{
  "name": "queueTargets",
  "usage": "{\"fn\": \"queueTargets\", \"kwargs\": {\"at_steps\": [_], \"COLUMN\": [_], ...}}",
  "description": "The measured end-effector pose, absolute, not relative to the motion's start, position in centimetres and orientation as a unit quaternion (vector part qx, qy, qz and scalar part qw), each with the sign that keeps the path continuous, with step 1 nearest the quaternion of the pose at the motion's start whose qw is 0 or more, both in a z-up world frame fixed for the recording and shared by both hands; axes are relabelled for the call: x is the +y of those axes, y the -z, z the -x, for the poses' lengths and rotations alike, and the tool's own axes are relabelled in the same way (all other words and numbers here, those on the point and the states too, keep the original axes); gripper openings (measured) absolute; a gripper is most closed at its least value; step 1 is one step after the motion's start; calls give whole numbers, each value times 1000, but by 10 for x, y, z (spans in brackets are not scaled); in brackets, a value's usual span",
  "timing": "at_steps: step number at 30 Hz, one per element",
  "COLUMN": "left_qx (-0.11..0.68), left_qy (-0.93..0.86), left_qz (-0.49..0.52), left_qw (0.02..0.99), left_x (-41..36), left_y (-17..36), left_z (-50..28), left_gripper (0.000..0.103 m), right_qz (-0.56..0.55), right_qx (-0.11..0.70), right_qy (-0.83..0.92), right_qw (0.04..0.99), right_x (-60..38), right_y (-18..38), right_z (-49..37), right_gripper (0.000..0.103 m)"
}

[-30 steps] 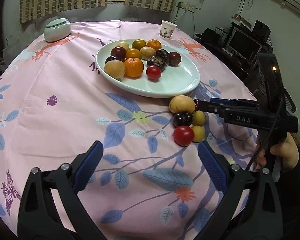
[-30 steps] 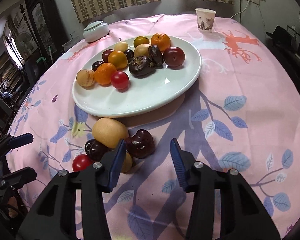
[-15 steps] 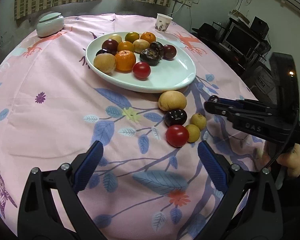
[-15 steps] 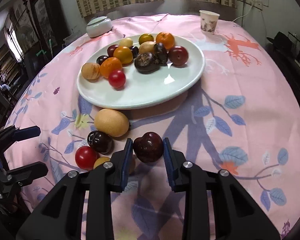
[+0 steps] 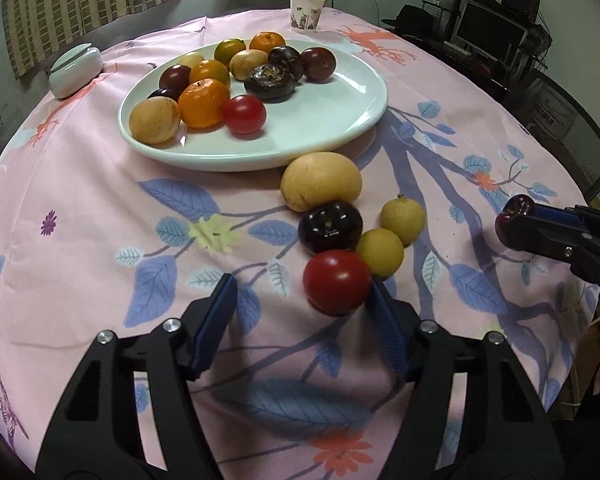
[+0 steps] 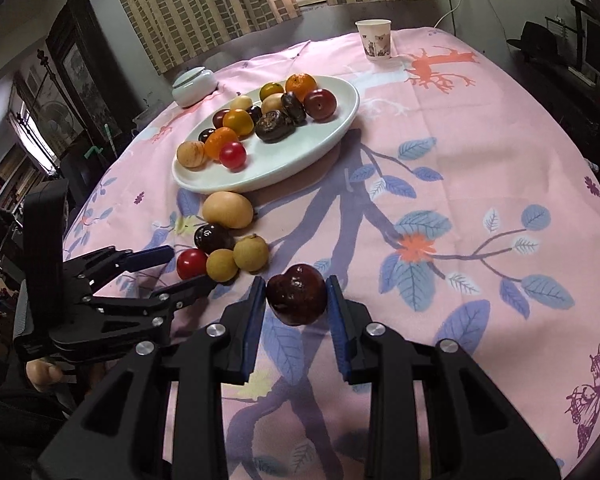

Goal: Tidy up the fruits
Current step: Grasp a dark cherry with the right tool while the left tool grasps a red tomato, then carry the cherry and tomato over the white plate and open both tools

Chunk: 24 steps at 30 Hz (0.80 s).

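While the left tool [image 5: 300, 316] is sitting low in the left wrist view, its jaws are closing around a red tomato [image 5: 337, 282]. The tomato is lying between them on the pink tabletop [image 5: 80, 200]; the right pad looks like it is touching it, and the left pad is still apart. In the upper middle of that view, a white plate [image 5: 340, 120] is holding many fruits. Just below the plate's rim, a big tan fruit [image 5: 321, 181], a dark plum [image 5: 331, 227] and two small yellow fruits [image 5: 380, 251] are lying close together, right above the tomato. A paper cup [image 5: 307, 12] is standing at the top, and a white lidded jar [image 5: 75, 70] is at the upper left.

In the right wrist view, the left tool is showing at the left edge. At the lower middle, the right tool [image 6: 297, 300] is clenched on a dark red fruit [image 6: 297, 299], holding it above the cloth.
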State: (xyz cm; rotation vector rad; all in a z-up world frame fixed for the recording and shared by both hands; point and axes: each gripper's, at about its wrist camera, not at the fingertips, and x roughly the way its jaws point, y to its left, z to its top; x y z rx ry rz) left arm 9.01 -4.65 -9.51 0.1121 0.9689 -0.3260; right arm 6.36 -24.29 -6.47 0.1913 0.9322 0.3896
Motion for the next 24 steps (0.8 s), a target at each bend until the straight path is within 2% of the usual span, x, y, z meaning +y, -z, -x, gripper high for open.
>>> {"fn": "queueTargets", "kwargs": {"at_steps": [4,10,16,24], "left_qx": [457,455,457,450], "left_qy": [178,175,186,204], "left_qz": [-40,-39,-22,2], "left_qw": [871,872,869,869], "left_x": [-49,-54,-49,-38], "left_y": [92,93,92,84], "left_z": [-89,-91,-87,-76], "left_gripper": [41,41,32,32], "right_qz": [-99,-96,-85,-72], "right_qx": [455,462,469,467], "right_qy": [-190,-204,-199,-197], "right_qw": [864,858,857,859], "right_x": [-243,-230,-219,-209], "right_y": [69,74,76,70], "right_z": [-65,-66,-67,-66], "right_gripper": [31,31,31,31]}}
